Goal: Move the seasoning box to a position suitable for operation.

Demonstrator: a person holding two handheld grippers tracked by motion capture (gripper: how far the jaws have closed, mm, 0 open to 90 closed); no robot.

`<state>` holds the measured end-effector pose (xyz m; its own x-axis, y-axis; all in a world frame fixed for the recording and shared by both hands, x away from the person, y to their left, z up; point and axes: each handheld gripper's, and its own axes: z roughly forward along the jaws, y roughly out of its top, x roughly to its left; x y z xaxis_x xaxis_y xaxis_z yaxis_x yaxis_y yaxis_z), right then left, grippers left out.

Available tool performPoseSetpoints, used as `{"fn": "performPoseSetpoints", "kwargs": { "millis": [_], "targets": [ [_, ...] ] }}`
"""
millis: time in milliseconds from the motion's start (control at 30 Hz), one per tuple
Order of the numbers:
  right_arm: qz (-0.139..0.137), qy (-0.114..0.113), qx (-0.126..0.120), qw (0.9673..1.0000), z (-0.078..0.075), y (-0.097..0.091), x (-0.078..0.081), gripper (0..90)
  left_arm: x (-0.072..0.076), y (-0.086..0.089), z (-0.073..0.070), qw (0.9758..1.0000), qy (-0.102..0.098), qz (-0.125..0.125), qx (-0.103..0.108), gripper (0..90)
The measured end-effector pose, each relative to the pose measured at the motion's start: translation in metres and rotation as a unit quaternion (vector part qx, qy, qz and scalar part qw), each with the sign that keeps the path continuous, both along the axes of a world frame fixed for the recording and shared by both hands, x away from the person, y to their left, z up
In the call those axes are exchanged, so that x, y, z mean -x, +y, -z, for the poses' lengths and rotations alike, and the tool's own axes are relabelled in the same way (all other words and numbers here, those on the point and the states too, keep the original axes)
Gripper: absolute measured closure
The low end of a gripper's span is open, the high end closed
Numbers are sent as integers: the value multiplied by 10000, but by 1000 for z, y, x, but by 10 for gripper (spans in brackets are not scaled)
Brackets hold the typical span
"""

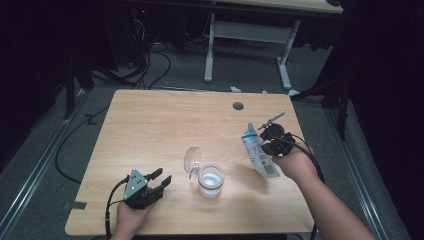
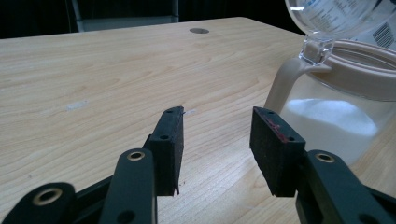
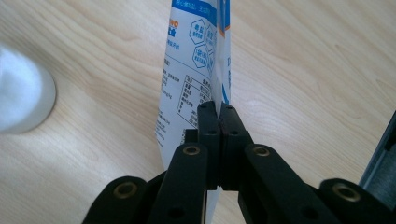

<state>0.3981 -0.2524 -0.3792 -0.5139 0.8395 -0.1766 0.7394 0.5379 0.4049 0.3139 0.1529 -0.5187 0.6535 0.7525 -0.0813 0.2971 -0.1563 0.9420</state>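
R gripper (image 1: 270, 140): my jaws clamped tight on edge of the white-blue pouch (image 1: 259, 156), held tilted above table (image 1: 150, 125), right of jar. L gripper (image 1: 159, 179): jaws apart, nothing btwn them, low over table just left of glass jar (image 1: 210, 181); jar lid (image 1: 191, 161) flipped open, white powder inside.
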Motion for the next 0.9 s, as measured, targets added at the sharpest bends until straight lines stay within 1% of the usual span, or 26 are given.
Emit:
{"fn": "performPoseSetpoints", "kwargs": {
  "millis": [33, 67, 167, 233, 367, 400, 433, 500, 567, 667, 900],
  "targets": [
    [-3, -34, -7, 10000, 0, 0, 1, 898, -1, 1, 0, 10000, 4, -27, 5, 550],
    [-7, -110, -114, 9999, -1, -2, 3, 899, -2, 1, 1, 10000, 22, -46, -2, 550],
    [44, -210, -288, 9994, 0, -3, 6, 899, -3, 4, 1, 10000, 46, -62, -30, 552],
    [36, -224, -276, 9994, 2, -3, 8, 899, -3, 5, 1, 10000, 27, -72, -41, 556],
    [87, -314, -393, 9987, 9, -5, 11, 899, -3, 7, 0, 9999, 19, -105, -68, 559],
    [108, -307, -385, 9987, 10, -5, 12, 899, -3, 8, 0, 9999, 35, -113, -82, 562],
    [86, -348, -383, 9986, 11, -5, 13, 899, -4, 9, 0, 9999, 33, -120, -77, 564],
    [106, -375, -480, 9981, 13, -7, 15, 899, -4, 10, 0, 9999, 36, -131, -95, 567],
    [107, -419, -493, 9978, 14, -8, 16, 899, -4, 11, 0, 9999, 23, -139, -72, 570],
    [134, -518, -529, 9972, 15, -10, 18, 899, -4, 11, 0, 9999, 28, -135, -68, 575],
    [131, -764, -678, 9947, 9, -13, 24, 899, -4, 11, -1, 9999, 28, -125, -70, 577]
  ]
}}
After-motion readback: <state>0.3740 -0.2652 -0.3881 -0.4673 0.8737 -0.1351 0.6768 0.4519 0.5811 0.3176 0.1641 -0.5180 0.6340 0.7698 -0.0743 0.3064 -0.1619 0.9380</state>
